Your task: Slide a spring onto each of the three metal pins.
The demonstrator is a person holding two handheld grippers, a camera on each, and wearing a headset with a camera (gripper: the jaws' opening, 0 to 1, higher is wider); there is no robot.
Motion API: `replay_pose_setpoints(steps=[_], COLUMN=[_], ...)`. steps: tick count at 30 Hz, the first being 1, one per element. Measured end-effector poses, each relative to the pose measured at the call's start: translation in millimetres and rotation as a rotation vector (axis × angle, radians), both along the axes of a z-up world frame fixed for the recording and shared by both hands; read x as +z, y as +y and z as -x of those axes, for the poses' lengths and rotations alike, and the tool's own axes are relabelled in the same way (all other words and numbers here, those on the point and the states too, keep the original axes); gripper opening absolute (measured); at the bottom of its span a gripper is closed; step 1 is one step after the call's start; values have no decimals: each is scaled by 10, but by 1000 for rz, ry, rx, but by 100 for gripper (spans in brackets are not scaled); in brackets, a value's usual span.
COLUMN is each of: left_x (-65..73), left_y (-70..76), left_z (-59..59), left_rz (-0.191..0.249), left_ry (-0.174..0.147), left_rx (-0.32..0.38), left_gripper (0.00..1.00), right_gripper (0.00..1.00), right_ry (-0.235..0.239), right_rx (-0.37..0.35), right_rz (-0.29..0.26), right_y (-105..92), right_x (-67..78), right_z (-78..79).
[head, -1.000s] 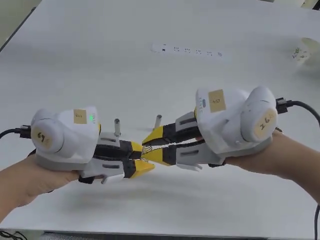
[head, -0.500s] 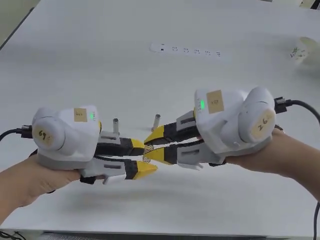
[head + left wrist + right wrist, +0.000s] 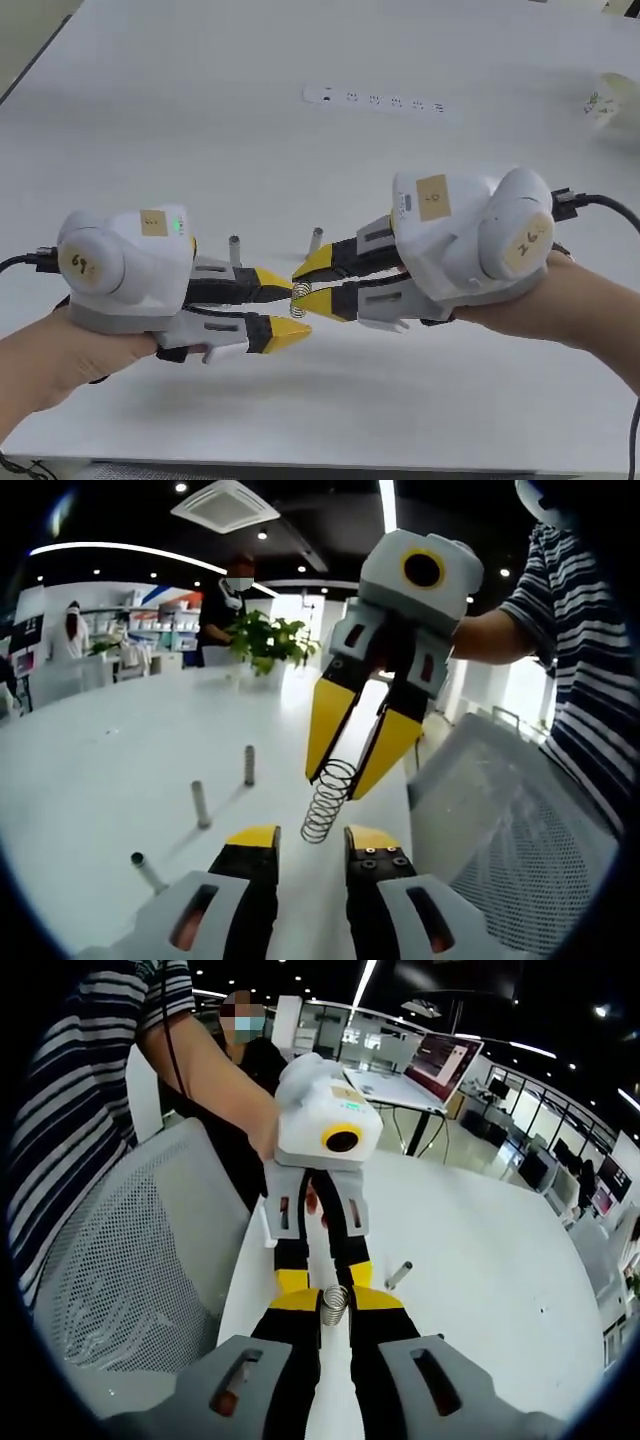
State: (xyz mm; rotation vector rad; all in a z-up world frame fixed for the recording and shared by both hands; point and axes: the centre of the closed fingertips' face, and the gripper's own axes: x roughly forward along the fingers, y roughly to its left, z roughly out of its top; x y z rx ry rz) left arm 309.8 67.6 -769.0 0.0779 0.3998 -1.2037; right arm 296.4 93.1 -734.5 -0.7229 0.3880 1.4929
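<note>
Now the right tongs (image 3: pixel 337 785) clenched the spring (image 3: pixel 325 808) aloft, left tongs (image 3: pixel 313 836) released around its free end. All 3 metal pins (image 3: pixel 201 804) stood bare on the worktop (image 3: pixel 100 750); next move looked like threading the spring squarely over 1.

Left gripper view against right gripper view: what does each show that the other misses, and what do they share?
Left gripper view: all three metal pins standing bare on the white table, and the spring seen side-on, pinched at its top by the right gripper, its lower end near the gap between the open left gripper jaws. Right gripper view: one pin, the spring end-on between its own jaws, and a laptop behind. Both: the spring, the opposite gripper facing in, and a mesh chair.
</note>
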Motion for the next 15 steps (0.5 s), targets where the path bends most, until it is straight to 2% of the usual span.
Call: replay_pose_setpoints(steps=[9, 15], left_x=[-5, 2], left_y=[85, 193], left_z=[-8, -31], left_rz=[2, 3], left_ry=[8, 5], left_rx=[33, 68], left_gripper=[21, 25], right_gripper=[7, 7], right_ry=[-10, -21], right_rx=[-14, -27], right_rz=[-8, 0], right_y=[-5, -42], right_x=[12, 6], right_z=[-26, -73])
